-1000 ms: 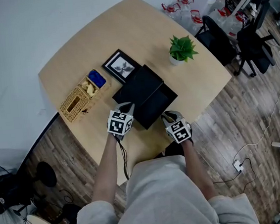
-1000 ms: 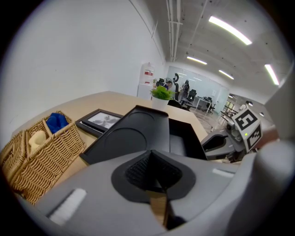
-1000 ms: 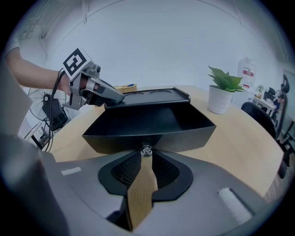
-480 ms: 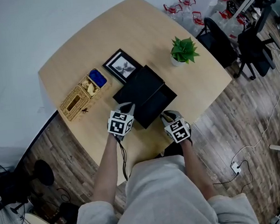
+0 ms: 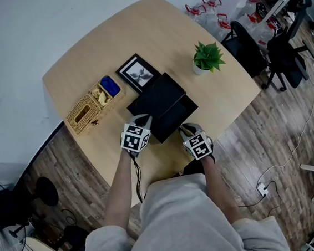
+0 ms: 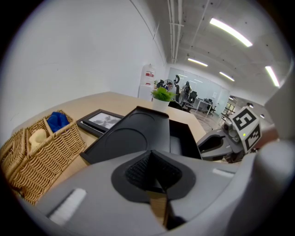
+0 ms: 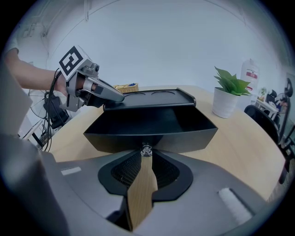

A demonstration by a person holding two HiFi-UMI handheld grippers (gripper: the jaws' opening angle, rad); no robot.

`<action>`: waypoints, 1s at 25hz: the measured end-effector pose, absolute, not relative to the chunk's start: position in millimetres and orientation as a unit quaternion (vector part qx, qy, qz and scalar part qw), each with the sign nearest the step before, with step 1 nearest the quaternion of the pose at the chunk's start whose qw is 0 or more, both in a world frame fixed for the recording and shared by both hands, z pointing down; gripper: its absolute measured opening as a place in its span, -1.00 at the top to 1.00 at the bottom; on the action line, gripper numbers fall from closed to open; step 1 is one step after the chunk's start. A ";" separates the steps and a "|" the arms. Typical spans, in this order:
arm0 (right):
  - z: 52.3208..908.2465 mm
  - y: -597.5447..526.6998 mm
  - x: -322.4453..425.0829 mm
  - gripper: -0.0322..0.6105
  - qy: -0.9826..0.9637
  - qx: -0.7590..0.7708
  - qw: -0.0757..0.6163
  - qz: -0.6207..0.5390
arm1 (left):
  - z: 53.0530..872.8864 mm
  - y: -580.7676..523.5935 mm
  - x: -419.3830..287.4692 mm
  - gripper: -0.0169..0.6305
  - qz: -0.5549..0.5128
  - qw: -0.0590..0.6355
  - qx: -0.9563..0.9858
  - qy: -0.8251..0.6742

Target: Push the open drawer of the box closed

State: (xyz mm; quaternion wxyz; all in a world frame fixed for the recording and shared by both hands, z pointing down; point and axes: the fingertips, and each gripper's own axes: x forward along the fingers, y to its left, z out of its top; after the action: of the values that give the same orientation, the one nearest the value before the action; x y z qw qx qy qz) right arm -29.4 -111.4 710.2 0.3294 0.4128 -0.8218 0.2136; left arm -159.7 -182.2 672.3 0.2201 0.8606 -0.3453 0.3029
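Tabletop [image 5: 136, 35], open drawer [image 7: 152, 120], knob [image 7: 146, 149] shown only by right tool [image 7: 145, 159]

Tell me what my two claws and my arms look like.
Both the left claw and the right claw have smooth grey bodies with black ribbed pads, and each carries a white cube printed with black square markers. A thin black cable trails from the left one along the forearm. You wear a light grey top, with the lower arms uncovered.
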 end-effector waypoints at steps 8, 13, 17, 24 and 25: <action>708.0 -117.9 -33.6 0.68 -0.825 0.413 0.325 0.209 | 671.4 -182.0 -159.6 0.79 0.302 0.220 0.861 -0.345; 709.1 -120.3 -36.6 0.68 -0.823 0.411 0.328 0.213 | 671.2 -182.0 -160.3 0.79 0.299 0.220 0.861 -0.347; 706.9 -124.2 -37.9 0.67 -0.823 0.409 0.331 0.213 | 671.3 -181.8 -160.0 0.79 0.299 0.221 0.861 -0.347; 707.4 -132.4 -42.9 0.67 -0.826 0.405 0.330 0.213 | 672.9 -182.3 -159.5 0.79 0.300 0.221 0.861 -0.347; 707.4 -133.2 -43.6 0.67 -0.826 0.405 0.330 0.213 | 672.9 -182.4 -159.7 0.79 0.299 0.221 0.861 -0.347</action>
State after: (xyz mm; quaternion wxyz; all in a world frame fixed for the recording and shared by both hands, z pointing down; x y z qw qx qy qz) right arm -43.6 -133.2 707.4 0.3303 0.4045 -0.8258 0.2130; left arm -159.7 -182.4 672.9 0.2212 0.8607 -0.3473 0.2994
